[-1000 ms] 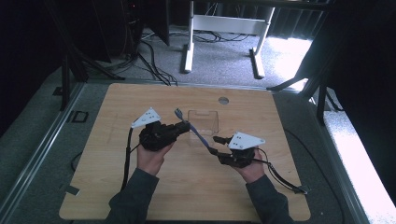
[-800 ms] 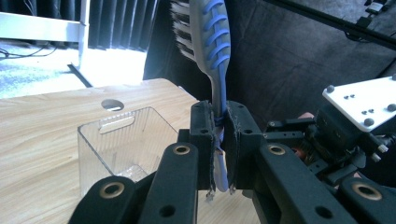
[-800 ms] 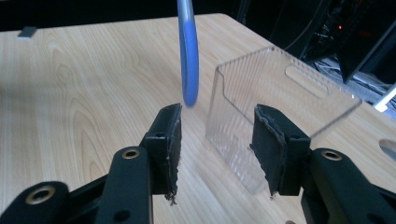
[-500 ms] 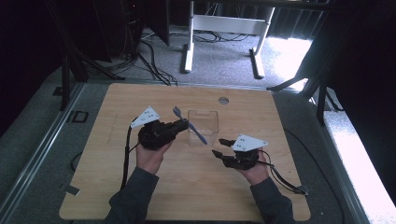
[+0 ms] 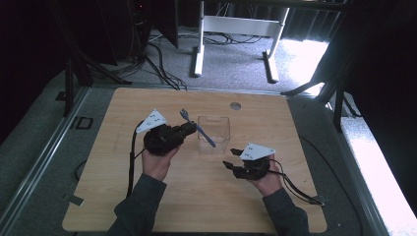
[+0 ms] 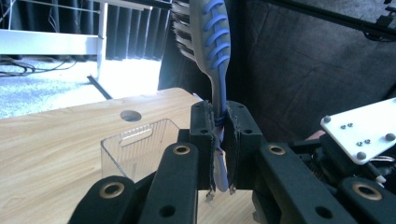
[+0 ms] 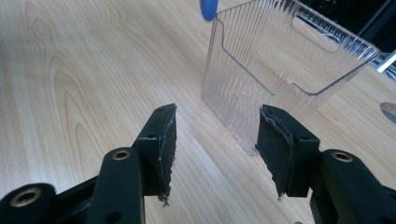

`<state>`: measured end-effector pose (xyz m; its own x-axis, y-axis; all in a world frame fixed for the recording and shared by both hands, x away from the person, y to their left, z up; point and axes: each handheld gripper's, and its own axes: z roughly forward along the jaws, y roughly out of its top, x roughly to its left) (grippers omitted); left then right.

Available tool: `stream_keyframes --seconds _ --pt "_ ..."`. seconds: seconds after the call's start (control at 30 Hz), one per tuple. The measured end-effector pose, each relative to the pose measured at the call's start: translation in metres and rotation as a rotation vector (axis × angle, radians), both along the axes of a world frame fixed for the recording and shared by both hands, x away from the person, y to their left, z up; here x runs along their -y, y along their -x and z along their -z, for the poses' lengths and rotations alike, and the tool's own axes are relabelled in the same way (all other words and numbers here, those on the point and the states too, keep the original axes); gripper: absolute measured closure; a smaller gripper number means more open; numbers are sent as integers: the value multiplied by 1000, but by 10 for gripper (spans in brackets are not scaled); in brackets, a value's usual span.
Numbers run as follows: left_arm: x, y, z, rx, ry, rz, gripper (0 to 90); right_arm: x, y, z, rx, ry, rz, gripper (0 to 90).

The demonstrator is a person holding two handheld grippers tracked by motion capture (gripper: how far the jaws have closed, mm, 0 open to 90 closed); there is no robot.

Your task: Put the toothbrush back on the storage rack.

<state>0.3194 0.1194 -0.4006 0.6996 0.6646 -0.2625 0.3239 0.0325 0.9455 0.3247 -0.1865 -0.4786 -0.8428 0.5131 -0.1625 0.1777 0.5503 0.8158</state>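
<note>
Holding a blue-and-white toothbrush (image 6: 216,60) by the middle of its handle, the left gripper (image 5: 189,130) has its jaws clamped tight on it. In the left gripper view the bristle head rises above the jaws. In the high view the toothbrush (image 5: 197,129) lies aslant, head toward the far side, handle end reaching over the clear plastic box (image 5: 214,132).

Clear plastic box: open-topped, ribbed walls, a slot cut near the rim; stands on the wooden table (image 5: 187,196) between the two grippers, near a round hole (image 5: 235,105) in the tabletop.

Right gripper (image 5: 229,163): jaws about half apart, just been opening, nothing between the pads. In the right gripper view it points at a lower corner of the box (image 7: 280,70), the blue handle tip (image 7: 208,8) showing at the top edge. It sits apart from the toothbrush, on the near right of the table.
</note>
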Motion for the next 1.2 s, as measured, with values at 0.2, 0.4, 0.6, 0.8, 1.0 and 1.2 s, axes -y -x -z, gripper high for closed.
stream_keyframes --seconds 0.2,0.4,0.6,0.8,1.0,1.2 --pt "2 0 -4 25 -27 -13 829 -1 1 5 -19 13 4 464" --pt "4 -3 -5 42 -45 -28 828 0 2 8 -29 26 6 464" --pt "5 -7 -5 60 -66 -50 828 0 3 8 -29 25 1 465" --pt "8 -10 -4 76 -80 -46 828 -1 3 9 -34 29 -8 473" --pt "9 -15 -2 90 -99 -48 828 -2 4 9 -39 30 -12 473" --pt "10 -21 0 91 -111 -50 828 -2 4 9 -36 29 -15 474"
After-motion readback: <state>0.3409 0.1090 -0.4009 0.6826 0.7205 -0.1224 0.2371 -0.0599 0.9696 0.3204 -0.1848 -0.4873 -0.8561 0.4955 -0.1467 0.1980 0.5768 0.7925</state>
